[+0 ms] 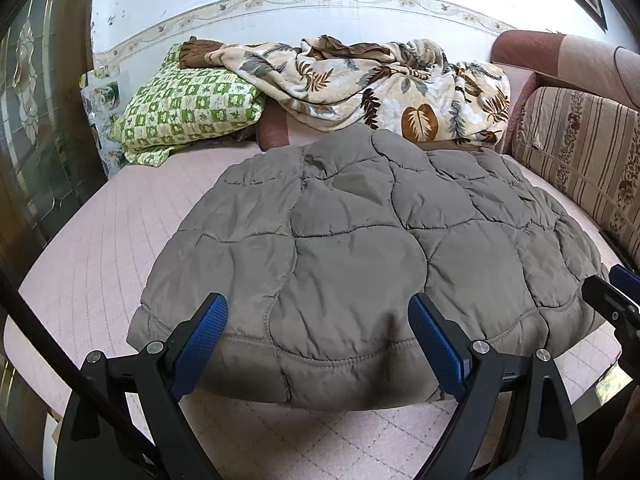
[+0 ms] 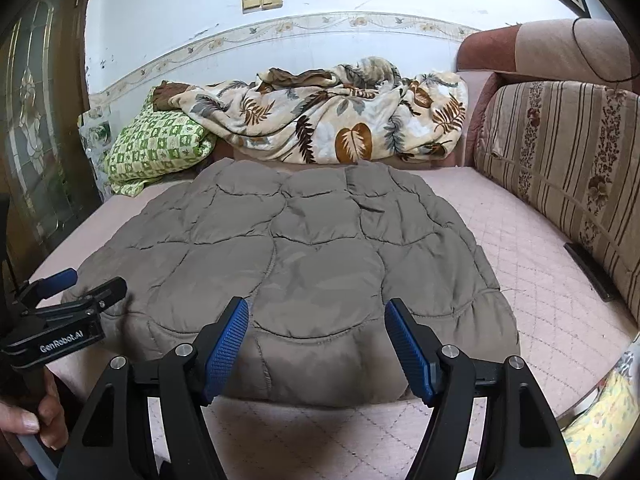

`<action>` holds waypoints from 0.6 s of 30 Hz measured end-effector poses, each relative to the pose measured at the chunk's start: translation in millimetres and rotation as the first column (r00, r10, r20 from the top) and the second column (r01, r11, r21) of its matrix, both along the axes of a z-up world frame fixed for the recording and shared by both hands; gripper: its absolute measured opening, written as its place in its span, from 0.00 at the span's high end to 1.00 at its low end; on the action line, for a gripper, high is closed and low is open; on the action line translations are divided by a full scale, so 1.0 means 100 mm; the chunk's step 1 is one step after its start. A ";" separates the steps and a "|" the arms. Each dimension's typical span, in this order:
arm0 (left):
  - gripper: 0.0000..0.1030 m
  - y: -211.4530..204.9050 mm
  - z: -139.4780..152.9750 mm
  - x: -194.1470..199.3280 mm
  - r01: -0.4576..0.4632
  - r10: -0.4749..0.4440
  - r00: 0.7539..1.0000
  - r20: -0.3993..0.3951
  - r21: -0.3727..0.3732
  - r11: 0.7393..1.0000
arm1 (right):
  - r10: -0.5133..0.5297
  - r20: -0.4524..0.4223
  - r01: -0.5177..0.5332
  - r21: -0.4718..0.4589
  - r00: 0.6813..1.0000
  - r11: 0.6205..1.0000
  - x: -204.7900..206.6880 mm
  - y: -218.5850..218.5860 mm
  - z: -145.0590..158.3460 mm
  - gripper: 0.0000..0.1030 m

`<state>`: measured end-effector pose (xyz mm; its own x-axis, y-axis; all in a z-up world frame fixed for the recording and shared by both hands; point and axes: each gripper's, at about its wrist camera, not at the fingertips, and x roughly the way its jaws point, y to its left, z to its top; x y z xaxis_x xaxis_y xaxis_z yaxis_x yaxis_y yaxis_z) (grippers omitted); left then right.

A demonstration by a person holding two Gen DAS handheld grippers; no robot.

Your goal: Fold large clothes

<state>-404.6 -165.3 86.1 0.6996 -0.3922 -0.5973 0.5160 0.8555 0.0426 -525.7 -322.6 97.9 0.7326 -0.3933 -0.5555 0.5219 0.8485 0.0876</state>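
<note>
A grey-brown quilted padded garment [image 1: 360, 248] lies spread flat on the pink quilted bed cover [image 1: 100, 248]; it also shows in the right wrist view [image 2: 296, 264]. My left gripper [image 1: 320, 316] is open, its blue pads either side of the garment's near hem, just above it. My right gripper [image 2: 316, 320] is open too, over the near hem further right. The left gripper appears at the left edge of the right wrist view [image 2: 80, 288], the right gripper at the right edge of the left wrist view [image 1: 616, 292]. Neither holds anything.
A leaf-print blanket [image 1: 372, 84] lies bunched at the back against the wall, with a green checked pillow [image 1: 188, 108] to its left. A striped sofa cushion [image 2: 568, 168] lines the right side. A glass-panelled door [image 1: 36, 120] stands at the left.
</note>
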 end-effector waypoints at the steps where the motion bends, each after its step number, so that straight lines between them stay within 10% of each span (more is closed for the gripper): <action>1: 0.10 0.00 0.00 0.00 -0.003 0.003 1.000 -0.005 -0.002 1.000 | -0.005 -0.001 0.005 -0.001 1.000 1.000 -0.01 -0.01 0.00 0.26; 18: 0.05 0.24 0.14 -0.34 -0.043 0.045 0.990 0.133 -0.023 0.999 | -0.005 0.020 0.007 -0.054 1.000 0.998 -0.25 0.11 0.06 0.17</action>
<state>-438.1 -141.0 100.4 0.7891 -0.3702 -0.4902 0.4688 0.8786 0.0910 -550.9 -311.5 103.4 0.7408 -0.4270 -0.5184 0.5256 0.8491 0.0517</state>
